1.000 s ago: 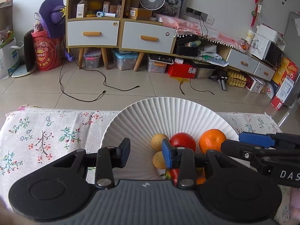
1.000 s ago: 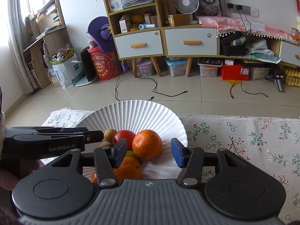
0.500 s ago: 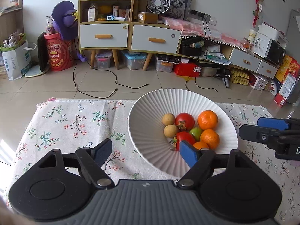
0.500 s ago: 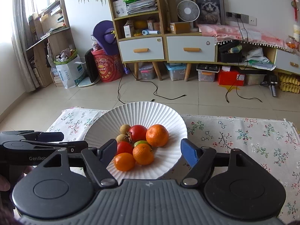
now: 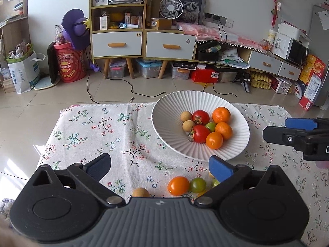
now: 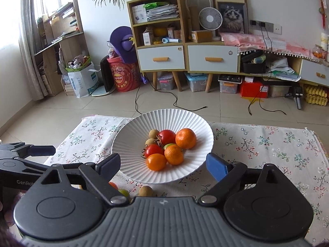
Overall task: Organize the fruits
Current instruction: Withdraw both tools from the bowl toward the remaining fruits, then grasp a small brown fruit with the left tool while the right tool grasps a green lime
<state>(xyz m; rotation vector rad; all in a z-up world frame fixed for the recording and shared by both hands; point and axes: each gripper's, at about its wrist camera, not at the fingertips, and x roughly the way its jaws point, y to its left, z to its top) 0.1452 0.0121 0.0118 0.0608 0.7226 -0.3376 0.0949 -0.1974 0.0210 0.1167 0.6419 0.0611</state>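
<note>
Both grippers backed off plate [image 5: 174, 140], fingers just spread, nothing between. Eight fruits plated; four (maybe more) loose on bench [image 5: 92, 127].

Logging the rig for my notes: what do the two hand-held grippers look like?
Both match: a ribbed grey body with two round black discs and black linkage arms. Each left hand-held gripper and right hand-held gripper has one dark navy pad and one bright blue pad. White "GenRob" lettering marks the left one's side.
</note>
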